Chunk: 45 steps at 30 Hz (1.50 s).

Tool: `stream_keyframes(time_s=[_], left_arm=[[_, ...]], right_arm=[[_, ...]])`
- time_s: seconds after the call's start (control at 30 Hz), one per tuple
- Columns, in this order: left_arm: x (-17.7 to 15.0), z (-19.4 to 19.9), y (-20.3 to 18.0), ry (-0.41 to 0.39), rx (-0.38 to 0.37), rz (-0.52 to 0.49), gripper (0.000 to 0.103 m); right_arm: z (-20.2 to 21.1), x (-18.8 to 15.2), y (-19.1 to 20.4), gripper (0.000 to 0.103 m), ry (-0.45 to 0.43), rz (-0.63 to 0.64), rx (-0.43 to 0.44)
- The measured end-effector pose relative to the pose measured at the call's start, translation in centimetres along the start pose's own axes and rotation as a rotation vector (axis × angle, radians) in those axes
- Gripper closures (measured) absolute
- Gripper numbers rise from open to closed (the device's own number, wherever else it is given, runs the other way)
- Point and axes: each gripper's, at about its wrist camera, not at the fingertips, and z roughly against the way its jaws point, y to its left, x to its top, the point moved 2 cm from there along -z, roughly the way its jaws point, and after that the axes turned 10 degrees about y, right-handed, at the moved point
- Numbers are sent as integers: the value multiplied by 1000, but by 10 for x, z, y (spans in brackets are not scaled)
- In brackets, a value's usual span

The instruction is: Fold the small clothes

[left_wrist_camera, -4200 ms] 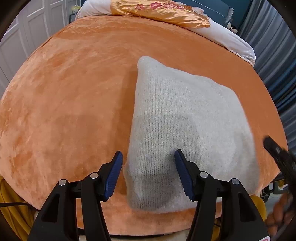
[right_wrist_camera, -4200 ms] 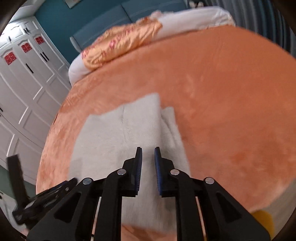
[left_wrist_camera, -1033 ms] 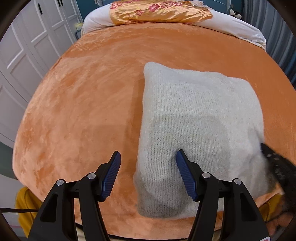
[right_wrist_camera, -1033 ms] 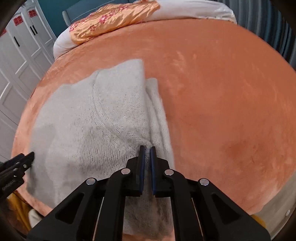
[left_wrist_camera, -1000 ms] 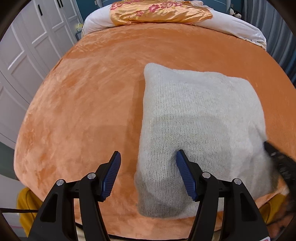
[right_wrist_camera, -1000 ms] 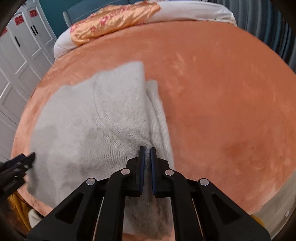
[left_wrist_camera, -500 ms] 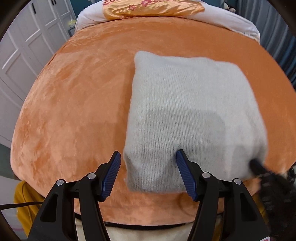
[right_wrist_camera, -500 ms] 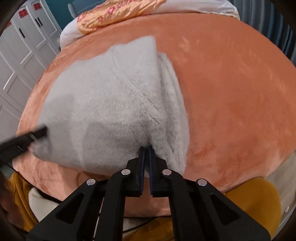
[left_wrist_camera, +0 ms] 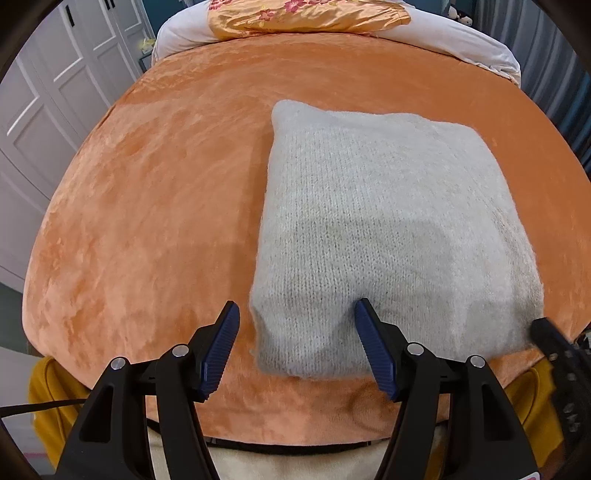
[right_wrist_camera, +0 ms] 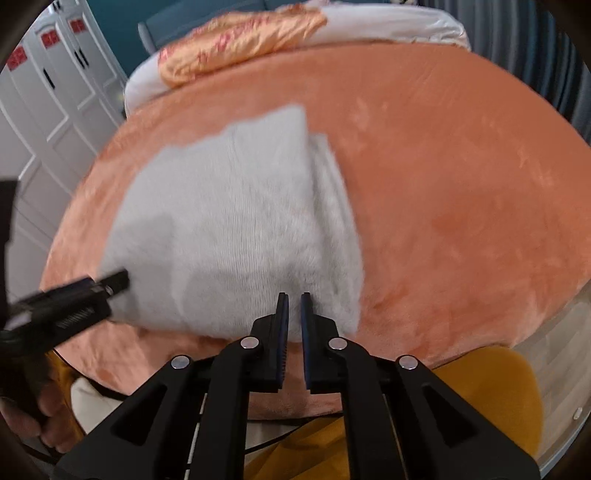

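My right gripper [right_wrist_camera: 291, 299] is opening its fingers, just letting go of the folded grey knit sweater [left_wrist_camera: 388, 229], now pulled to the bed [left_wrist_camera: 155, 221]'s near edge. My left gripper [left_wrist_camera: 295, 314] hangs spread, straddling its near corner, so it looks folded.

Fuzzy pale grey knitted sweater [left_wrist_camera: 388, 221], soft orange blanket [left_wrist_camera: 166, 203], shiny gold pillow [left_wrist_camera: 306, 14] with pink flowers, white bedding [left_wrist_camera: 461, 40], white cupboard doors [left_wrist_camera: 44, 92], black hand-held gripper [left_wrist_camera: 295, 350] with blue pads [left_wrist_camera: 219, 350]
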Motion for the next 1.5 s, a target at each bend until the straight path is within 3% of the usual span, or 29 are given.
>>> stream_keyframes(time_s=[0.03, 0.07, 0.17, 0.33, 0.37, 0.43, 0.5, 0.6, 0.67, 0.73, 0.77, 0.8, 0.9, 1.0, 1.07, 1.13, 1.23, 1.5], left_arm=[[0, 0, 0, 0, 0, 1, 39], [0, 1, 0, 1, 1, 2, 39], [-1, 6, 0, 1, -22, 4, 40], [6, 25, 0, -11, -126, 21, 40], [10, 32, 0, -25, -139, 26, 40], [19, 42, 1, -51, -149, 38, 40], [26, 55, 1, -75, -171, 56, 40], [32, 78, 6, -138, -190, 69, 40], [31, 79, 3, -150, -171, 60, 36], [29, 60, -6, -111, -137, 38, 35], [29, 50, -9, -86, -125, 28, 36], [27, 40, -12, -66, -113, 17, 36], [20, 14, -21, -7, -66, -11, 35], [14, 6, -20, -8, -57, -1, 34], [15, 5, -22, -6, -53, -9, 32], [15, 6, -20, 0, -64, -3, 30], [16, 4, -17, 9, -74, 3, 27], [23, -2, -11, 29, -117, 7, 21]], right_arm=[[4, 1, -2, 76, -14, -7, -7], [5, 1, -6, 69, -24, -13, -18], [-2, 11, -13, 68, -15, -22, -20], [-34, 22, -10, 62, 56, -23, 16], [-34, 24, -9, 66, 53, -22, 29], [-34, 29, -5, 90, 55, -9, 73], [-22, 40, 4, 93, 28, 15, 99], [58, 54, 18, 94, -180, 33, 332], [78, 54, 16, 94, -251, 49, 374], [43, 51, 5, 94, -171, 37, 241], [-3, 46, -8, 94, -26, 17, 142], [-42, 37, -24, 95, 102, -34, 98], [-44, 25, -33, 91, 72, -88, 156], [-21, 25, -25, 86, 19, -64, 104], [-13, 22, -21, 55, 0, -37, 63], [-13, 19, -23, 46, -7, -38, 48], [-24, 17, -27, 43, 32, -51, 37], [-50, 14, -41, 39, 118, -184, 196]])
